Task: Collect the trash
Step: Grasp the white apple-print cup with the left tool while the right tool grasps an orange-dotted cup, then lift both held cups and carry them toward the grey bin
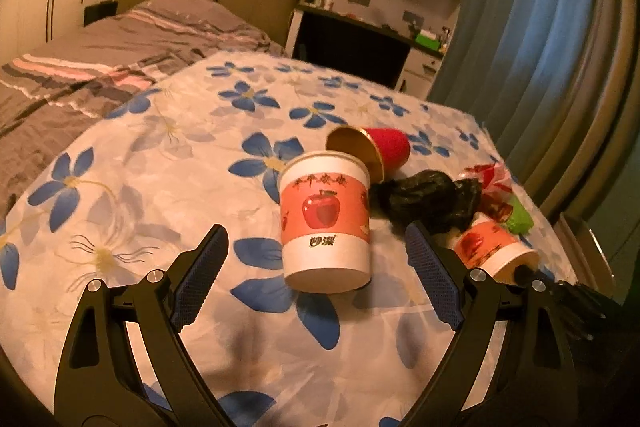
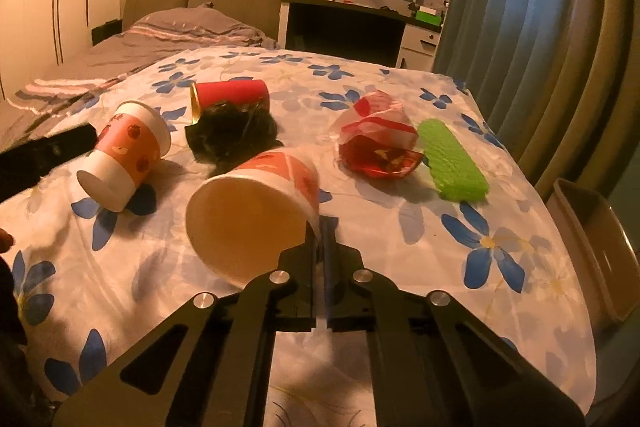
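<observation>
Where cloth (image 2: 520, 163) ends (right): bin (image 2: 592, 235).

The right gripper (image 2: 320, 227) is pinching the rim of a paper cup (image 2: 256, 211) that is lying on its side on the floral tablecloth (image 2: 480, 267). Behind it, a crumpled black bag (image 2: 232, 135) is resting against a red cup (image 2: 232, 93). A second paper cup (image 2: 128, 159) is tilting at left. A red wrapper (image 2: 380, 143) is lying just beside a green sponge (image 2: 452, 163).
</observation>
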`<state>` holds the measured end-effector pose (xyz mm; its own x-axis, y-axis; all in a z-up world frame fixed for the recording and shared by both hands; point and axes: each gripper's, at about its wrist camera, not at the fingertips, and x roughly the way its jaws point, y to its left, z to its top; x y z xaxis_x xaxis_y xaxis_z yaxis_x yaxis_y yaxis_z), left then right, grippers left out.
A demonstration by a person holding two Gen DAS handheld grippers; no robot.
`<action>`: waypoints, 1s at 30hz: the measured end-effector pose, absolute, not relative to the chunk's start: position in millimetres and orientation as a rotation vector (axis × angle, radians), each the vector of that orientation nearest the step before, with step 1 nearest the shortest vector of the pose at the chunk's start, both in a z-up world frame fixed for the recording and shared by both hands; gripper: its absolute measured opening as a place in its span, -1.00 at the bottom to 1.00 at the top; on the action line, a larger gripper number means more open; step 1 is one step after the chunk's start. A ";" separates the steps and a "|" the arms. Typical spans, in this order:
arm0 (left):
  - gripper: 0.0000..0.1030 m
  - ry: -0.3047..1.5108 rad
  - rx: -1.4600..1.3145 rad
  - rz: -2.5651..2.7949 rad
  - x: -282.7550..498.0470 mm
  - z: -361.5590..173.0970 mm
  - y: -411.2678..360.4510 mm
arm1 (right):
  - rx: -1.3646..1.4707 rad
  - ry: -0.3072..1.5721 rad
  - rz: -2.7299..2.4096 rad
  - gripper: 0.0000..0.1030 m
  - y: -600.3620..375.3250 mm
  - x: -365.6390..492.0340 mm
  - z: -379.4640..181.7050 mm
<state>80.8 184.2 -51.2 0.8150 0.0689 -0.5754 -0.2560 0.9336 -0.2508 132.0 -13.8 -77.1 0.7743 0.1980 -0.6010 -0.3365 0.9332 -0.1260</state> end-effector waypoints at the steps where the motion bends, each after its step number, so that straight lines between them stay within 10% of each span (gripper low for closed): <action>1: 0.72 0.602 -0.320 0.178 83.1 -52.3 183.6 | -0.225 0.618 0.293 -0.93 -17.3 131.5 -76.3; 15: 0.14 0.711 -0.327 0.154 111.6 -69.1 183.6 | -0.135 0.588 0.330 -0.93 -57.0 118.4 -65.6; 30: 0.07 0.568 -0.297 0.139 75.8 -34.3 161.7 | -0.040 0.542 0.315 -0.93 -95.7 111.4 -53.6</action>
